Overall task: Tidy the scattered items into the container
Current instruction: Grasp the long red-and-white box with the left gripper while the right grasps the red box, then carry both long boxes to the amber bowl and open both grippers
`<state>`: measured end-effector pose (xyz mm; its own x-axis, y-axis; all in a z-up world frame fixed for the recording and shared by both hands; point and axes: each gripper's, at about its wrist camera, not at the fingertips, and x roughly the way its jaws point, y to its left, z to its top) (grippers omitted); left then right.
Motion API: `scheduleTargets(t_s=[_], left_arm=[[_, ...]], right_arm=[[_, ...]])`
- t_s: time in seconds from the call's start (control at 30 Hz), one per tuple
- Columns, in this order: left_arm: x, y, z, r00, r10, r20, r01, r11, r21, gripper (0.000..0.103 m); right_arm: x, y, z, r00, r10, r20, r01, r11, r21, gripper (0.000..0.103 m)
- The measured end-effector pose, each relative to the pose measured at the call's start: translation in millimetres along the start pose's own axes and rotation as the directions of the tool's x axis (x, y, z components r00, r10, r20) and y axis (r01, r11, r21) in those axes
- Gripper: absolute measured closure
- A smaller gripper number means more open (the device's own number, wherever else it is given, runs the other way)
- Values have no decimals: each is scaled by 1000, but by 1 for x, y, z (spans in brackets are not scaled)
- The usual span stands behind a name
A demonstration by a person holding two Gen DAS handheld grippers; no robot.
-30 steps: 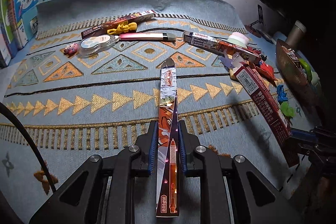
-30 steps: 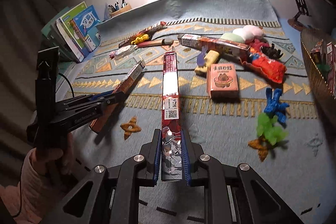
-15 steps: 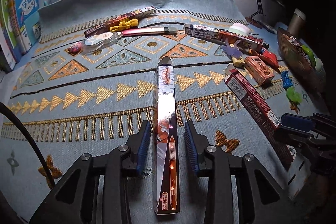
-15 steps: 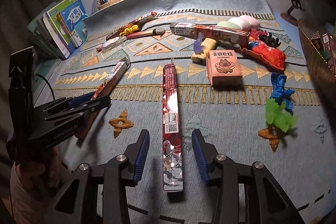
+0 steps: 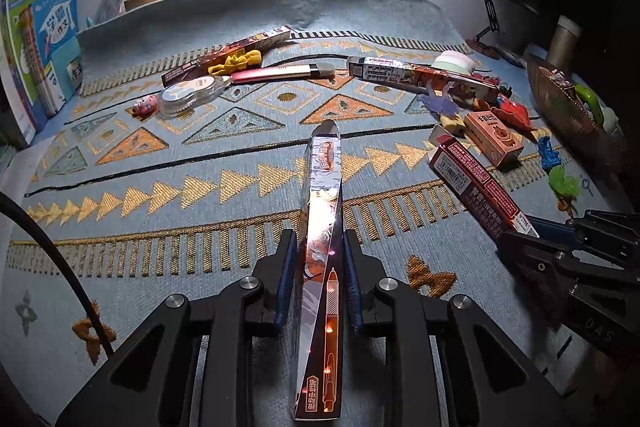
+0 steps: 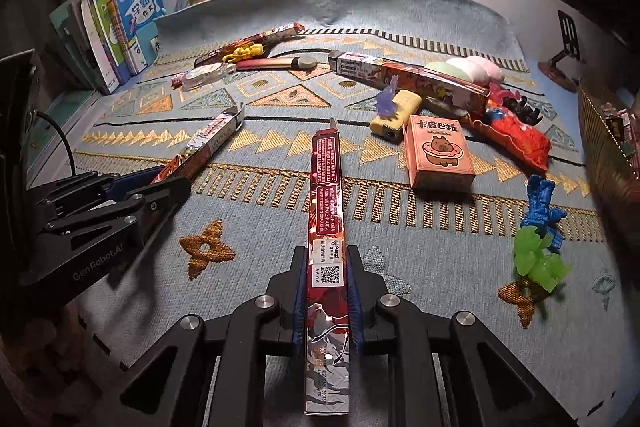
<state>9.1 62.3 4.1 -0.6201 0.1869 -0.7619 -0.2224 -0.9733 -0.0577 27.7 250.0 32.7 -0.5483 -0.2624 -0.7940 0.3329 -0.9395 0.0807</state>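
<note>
In the left wrist view my left tool (image 5: 318,281) has its blue pads pressed against both sides of a long shiny pen box (image 5: 322,227). The box runs from the bottom centre of the frame up to the middle, over the blue patterned cloth (image 5: 160,155) that covers the table. My right tool (image 6: 323,285) is clamped the same way on a red pen box (image 6: 325,203), which fills the lower centre of the right wrist view. At the lower right of the left view I see that right tool from the side, with the red box slanting up and to the left out of it.

The wire basket (image 5: 560,103) sits at the right edge of the left view, with a few things already inside. Still loose on the cloth are an orange capybara box (image 6: 438,157), a blue toy (image 6: 540,203) touching a green toy (image 6: 538,263), a yellow toy (image 5: 236,62) and a pink utility knife (image 5: 280,70).
</note>
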Motion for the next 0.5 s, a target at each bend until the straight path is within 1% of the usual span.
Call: scheduleTargets(t_s=[0.2, 0.3, 0.37, 0.4, 0.47, 0.5], left_arm=[[-12, -3, 5, 999, -43, 23, 44, 998, -35, 87], [-23, -6, 10, 997, -68, 46, 71, 996, -48, 87], [-28, -12, 13, 997, -62, 51, 64, 997, -34, 87], [-27, -15, 15, 998, -53, 41, 54, 998, -23, 87], [-23, -16, 14, 999, -19, 29, 20, 1000, -22, 87], [-19, -16, 13, 1000, -3, 13, 4, 1000, -13, 85]], right_arm=[[-27, -18, 2, 997, 51, 66, -57, 994, 90, 86], [-44, -30, 0, 994, 46, 96, -58, 990, 126, 86], [-56, -39, -1, 991, 50, 122, -69, 986, 151, 86], [-61, -43, -2, 990, 52, 131, -73, 984, 163, 86], [-68, -49, -4, 989, 48, 140, -73, 981, 180, 86], [-70, -51, -6, 988, 49, 144, -76, 980, 186, 86]])
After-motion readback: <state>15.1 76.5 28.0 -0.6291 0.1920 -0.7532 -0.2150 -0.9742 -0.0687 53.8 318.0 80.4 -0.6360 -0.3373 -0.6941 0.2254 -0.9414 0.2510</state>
